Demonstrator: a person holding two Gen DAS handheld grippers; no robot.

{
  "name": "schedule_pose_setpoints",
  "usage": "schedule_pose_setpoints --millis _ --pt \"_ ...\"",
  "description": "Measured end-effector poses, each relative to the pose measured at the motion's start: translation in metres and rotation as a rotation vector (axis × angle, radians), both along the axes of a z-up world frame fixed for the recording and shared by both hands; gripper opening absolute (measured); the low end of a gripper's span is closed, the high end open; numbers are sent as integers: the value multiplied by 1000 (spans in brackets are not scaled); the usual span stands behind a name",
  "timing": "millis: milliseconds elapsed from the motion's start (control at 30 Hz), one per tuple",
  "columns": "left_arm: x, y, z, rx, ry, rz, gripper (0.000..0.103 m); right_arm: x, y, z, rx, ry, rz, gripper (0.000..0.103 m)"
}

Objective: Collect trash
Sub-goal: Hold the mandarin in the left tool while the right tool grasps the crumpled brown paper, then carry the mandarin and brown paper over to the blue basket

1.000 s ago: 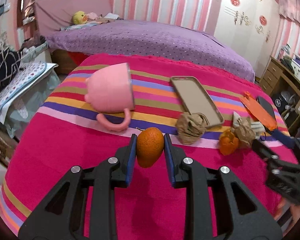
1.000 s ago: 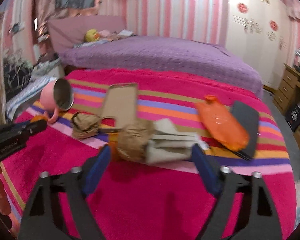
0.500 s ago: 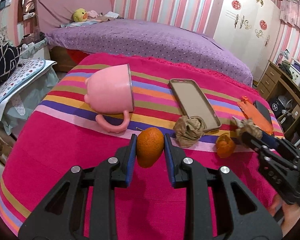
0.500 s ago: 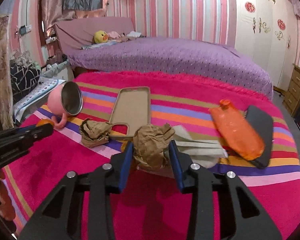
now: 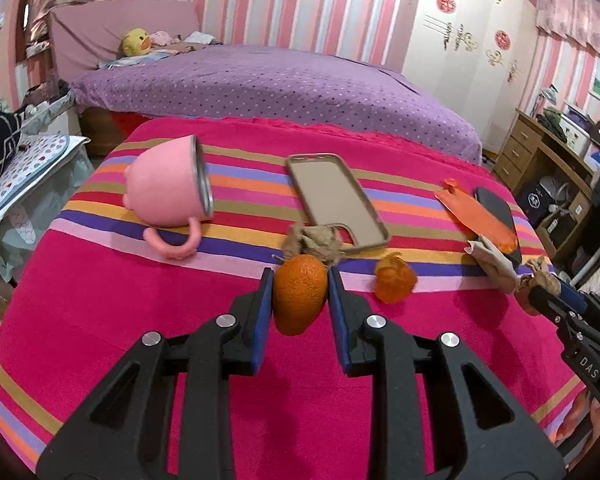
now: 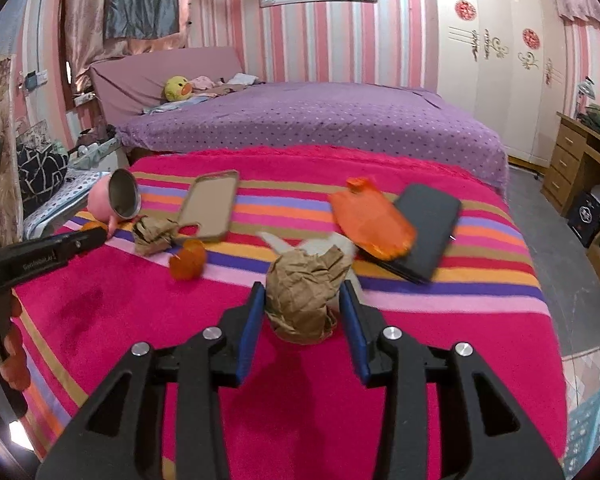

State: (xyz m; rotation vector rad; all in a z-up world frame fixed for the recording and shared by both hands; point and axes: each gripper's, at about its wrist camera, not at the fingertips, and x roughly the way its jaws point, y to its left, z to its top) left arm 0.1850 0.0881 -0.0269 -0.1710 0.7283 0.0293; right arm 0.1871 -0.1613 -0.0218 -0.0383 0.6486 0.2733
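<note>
In the left wrist view, the left gripper (image 5: 300, 296) has its blue-padded jaws closed tight on a piece of orange citrus peel (image 5: 299, 299), held clear above the pink striped blanket (image 5: 100, 320) near its front edge. Beyond it, toward the blanket's left side, a pink mug with a steel rim (image 5: 168, 188) lies on its side, its handle pointing toward the front edge. Near the middle, a beige phone case (image 5: 336, 200) lies flat, with a crumpled brown paper ball (image 5: 316, 240) touching its near corner. A second scrap of orange peel (image 5: 394, 283) rests just right of the held piece. Toward the right edge an orange plastic bag (image 5: 476, 216) overlaps a black phone-like slab (image 5: 496, 208), and a folded beige paper (image 5: 492, 260) lies against their near end. At the far right the right gripper (image 5: 548, 284) comes in holding a brown wad. In the right wrist view, the right gripper has just narrowed its jaws, and they press on both sides of a crumpled brown paper wad (image 6: 304, 296), which it holds above the blanket toward the front edge. Behind the wad a pale folded paper (image 6: 324, 244) pokes out. The orange bag and black slab lie toward the right edge, the loose peel scrap and the other paper ball sit left of centre, and the left gripper reaches in over the left edge. A purple dotted bed (image 6: 300, 120) stands past the blanket's far edge.
</note>
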Motion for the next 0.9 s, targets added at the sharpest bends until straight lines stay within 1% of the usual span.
schedule_pose_setpoints --millis 100,133,200,300,400,433,467,533,633,700,767,800,833,900 --pt "-1 -7 1 3 0 -11 26 -3 -17 -9 0 37 -25 40" --pt "0 -7 1 -1 1 -14 26 -4 -24 -15 -15 54 -39 40" --pt "-1 -9 0 -9 3 -21 26 -4 -32 -22 -34 60 -63 40" --pt "-1 -14 -1 10 6 -28 26 -2 -49 -33 -21 68 -102 42" --pt "0 -17 -5 34 15 -38 26 1 -55 -35 -21 76 -123 42" --pt "0 -17 -6 40 17 -39 26 3 -55 -36 -20 83 -123 43" --pt "1 -18 -8 46 21 -40 26 5 -56 -38 -21 92 -126 50" --pt "1 -19 -10 54 27 -40 26 8 -55 -40 -30 99 -132 56" --pt "1 -21 -11 58 31 -41 26 13 -54 -39 -40 90 -128 56" --pt "1 -22 -12 63 30 -43 26 13 -52 -36 -44 75 -127 55" --pt "0 -24 -12 77 28 -49 26 14 -52 -35 -50 72 -126 46" --pt "0 -26 -12 82 27 -52 26 15 -52 -35 -52 73 -129 43" --pt "0 -28 -13 89 26 -55 26 14 -52 -35 -49 72 -130 39" --pt "-1 -32 -13 98 24 -61 26 13 -55 -33 -36 58 -129 36"
